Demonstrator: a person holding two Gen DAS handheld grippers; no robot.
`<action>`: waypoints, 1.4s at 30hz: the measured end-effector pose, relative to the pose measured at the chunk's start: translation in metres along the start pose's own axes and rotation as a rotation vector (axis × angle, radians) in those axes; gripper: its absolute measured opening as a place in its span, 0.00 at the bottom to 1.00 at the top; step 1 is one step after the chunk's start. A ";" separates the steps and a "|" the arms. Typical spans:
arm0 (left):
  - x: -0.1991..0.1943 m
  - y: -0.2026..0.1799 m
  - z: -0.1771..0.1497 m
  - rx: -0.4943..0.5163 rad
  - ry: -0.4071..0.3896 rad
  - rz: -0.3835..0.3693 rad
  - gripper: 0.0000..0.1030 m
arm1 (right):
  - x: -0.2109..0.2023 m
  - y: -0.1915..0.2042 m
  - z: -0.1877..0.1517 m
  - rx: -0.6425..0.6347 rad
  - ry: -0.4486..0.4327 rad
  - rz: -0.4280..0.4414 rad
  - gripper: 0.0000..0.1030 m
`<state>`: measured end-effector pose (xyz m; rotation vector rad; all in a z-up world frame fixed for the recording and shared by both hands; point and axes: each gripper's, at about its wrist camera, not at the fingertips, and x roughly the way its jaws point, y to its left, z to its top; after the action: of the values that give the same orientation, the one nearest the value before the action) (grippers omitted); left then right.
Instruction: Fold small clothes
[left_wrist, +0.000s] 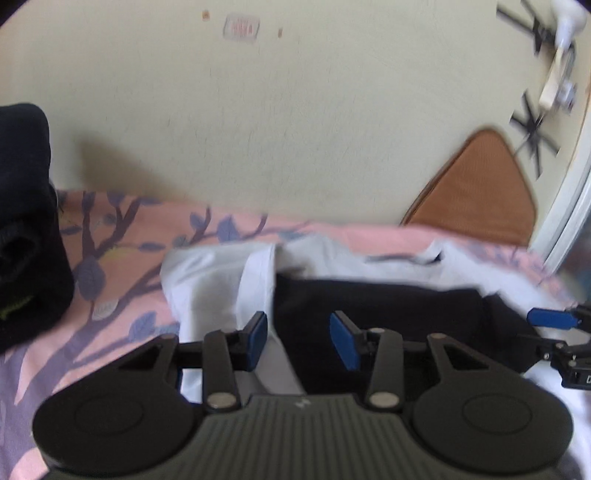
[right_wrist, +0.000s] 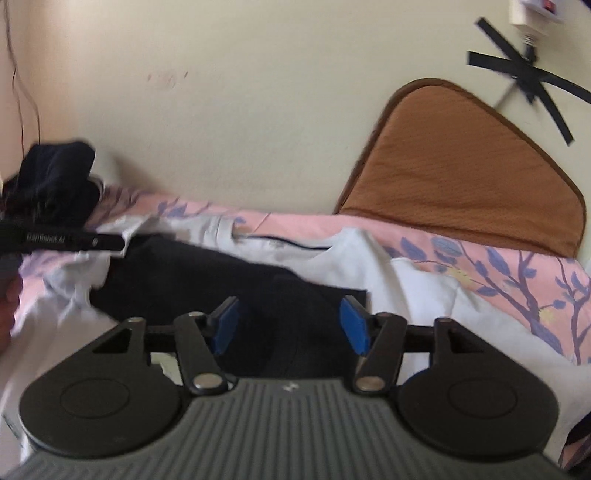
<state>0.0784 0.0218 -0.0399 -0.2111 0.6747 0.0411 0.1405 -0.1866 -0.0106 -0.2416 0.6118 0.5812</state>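
A black garment (left_wrist: 388, 314) lies spread on top of a white garment (left_wrist: 210, 280) on the bed. My left gripper (left_wrist: 299, 338) is open and empty, hovering over the black garment's left edge where it meets the white cloth. My right gripper (right_wrist: 291, 325) is open and empty above the black garment (right_wrist: 221, 273), near its right edge; the white garment (right_wrist: 406, 288) spreads beyond it. The right gripper's blue fingers (left_wrist: 550, 318) show at the right edge of the left wrist view. The left gripper's body (right_wrist: 62, 240) shows at the left of the right wrist view.
The bed has a pink sheet with purple branch print (left_wrist: 122, 236). A pile of dark clothes (left_wrist: 26, 221) sits at the left, also in the right wrist view (right_wrist: 55, 184). A brown cushion (right_wrist: 461, 177) leans on the cream wall behind.
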 end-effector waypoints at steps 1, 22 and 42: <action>0.002 0.000 -0.002 0.020 -0.006 0.021 0.30 | 0.009 0.000 -0.001 -0.020 0.029 -0.041 0.11; -0.004 -0.003 -0.006 0.057 -0.043 0.039 0.41 | -0.164 -0.175 -0.160 0.737 -0.027 -0.450 0.48; -0.022 0.060 0.005 -0.242 -0.126 -0.124 0.42 | -0.025 -0.006 0.096 0.507 -0.013 0.402 0.21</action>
<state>0.0580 0.0827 -0.0330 -0.4793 0.5294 0.0169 0.1730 -0.1662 0.0814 0.3706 0.7800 0.7896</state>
